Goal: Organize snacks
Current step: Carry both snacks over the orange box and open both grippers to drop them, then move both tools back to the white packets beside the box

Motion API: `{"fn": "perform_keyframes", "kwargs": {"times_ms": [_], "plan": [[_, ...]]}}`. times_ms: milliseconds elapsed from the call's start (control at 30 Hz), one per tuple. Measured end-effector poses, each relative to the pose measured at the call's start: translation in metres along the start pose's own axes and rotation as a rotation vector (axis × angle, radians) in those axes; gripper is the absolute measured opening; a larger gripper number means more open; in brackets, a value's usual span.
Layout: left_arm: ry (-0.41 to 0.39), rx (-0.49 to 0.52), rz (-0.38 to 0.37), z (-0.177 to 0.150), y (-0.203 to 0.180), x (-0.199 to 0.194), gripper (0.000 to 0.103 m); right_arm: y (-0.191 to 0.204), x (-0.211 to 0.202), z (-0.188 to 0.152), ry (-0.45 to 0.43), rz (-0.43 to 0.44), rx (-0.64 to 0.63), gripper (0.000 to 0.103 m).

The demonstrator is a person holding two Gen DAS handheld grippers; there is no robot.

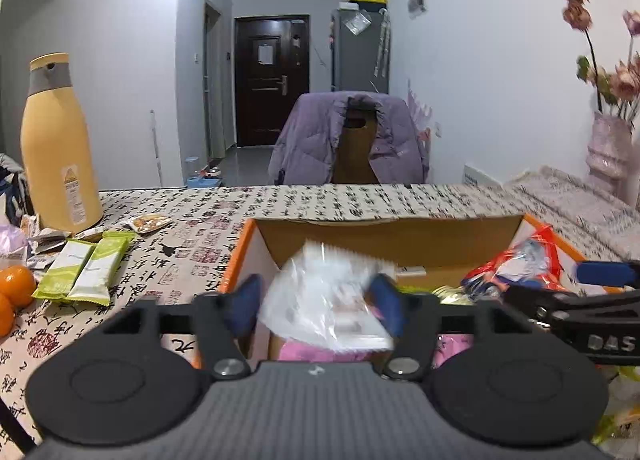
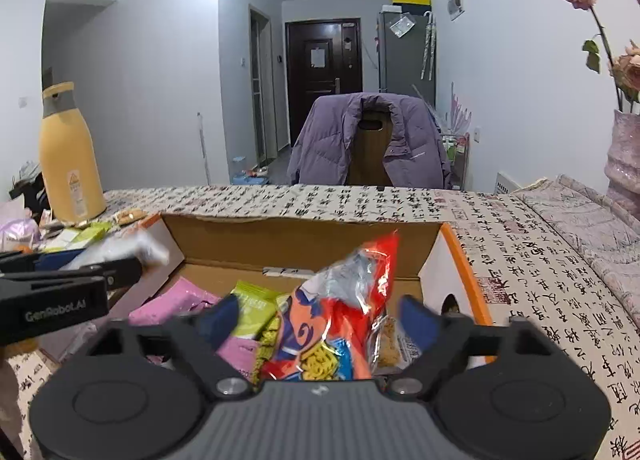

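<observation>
Left wrist: my left gripper (image 1: 319, 302) over the box (image 1: 400, 234), fingers spread, clear bag (image 1: 324, 296) loose between them, blurred, long axis running away from me. Green bars (image 1: 86, 270) and oranges (image 1: 14, 286) wait on the counter (image 1: 192, 236).

Right wrist: my right gripper (image 2: 320, 320), fingers spread; red bag (image 2: 340, 312) in the box, tip up and away. I judge the sorting partly done.

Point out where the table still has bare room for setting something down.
Free: the tablecloth between the cardboard box and the far edge, and right of the box toward the vase. Crowded: the left end around the yellow bottle, green bars and oranges.
</observation>
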State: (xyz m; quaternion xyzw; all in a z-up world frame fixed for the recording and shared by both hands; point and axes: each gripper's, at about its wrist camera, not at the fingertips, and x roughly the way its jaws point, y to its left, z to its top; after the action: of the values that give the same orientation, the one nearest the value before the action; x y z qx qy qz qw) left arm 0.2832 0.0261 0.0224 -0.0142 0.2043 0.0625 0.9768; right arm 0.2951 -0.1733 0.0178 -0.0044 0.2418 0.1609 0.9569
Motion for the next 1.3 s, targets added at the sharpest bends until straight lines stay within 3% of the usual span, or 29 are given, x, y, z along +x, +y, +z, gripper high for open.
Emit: {"fn": "perform_keyframes", "kwargs": {"times_ms": [133,667,1000,1300], "plan": [[-0.036,-0.027,-0.002,0.002,0.005,-0.006,0.103,-0.006,-0.006,0.0,-0.025,-0.014,0.02,0.103],[-0.083,-0.049,0.019,0.009,0.003,-0.022,0.103,-0.013,-0.022,0.005,-0.091,-0.049,0.045,0.103],[-0.117,-0.1,-0.016,0.026,0.004,-0.066,0.103,-0.006,-0.049,0.013,-0.118,-0.066,0.01,0.103],[-0.087,-0.083,-0.02,0.014,0.011,-0.101,0.103,-0.005,-0.088,0.003,-0.111,-0.055,-0.022,0.103]]}}
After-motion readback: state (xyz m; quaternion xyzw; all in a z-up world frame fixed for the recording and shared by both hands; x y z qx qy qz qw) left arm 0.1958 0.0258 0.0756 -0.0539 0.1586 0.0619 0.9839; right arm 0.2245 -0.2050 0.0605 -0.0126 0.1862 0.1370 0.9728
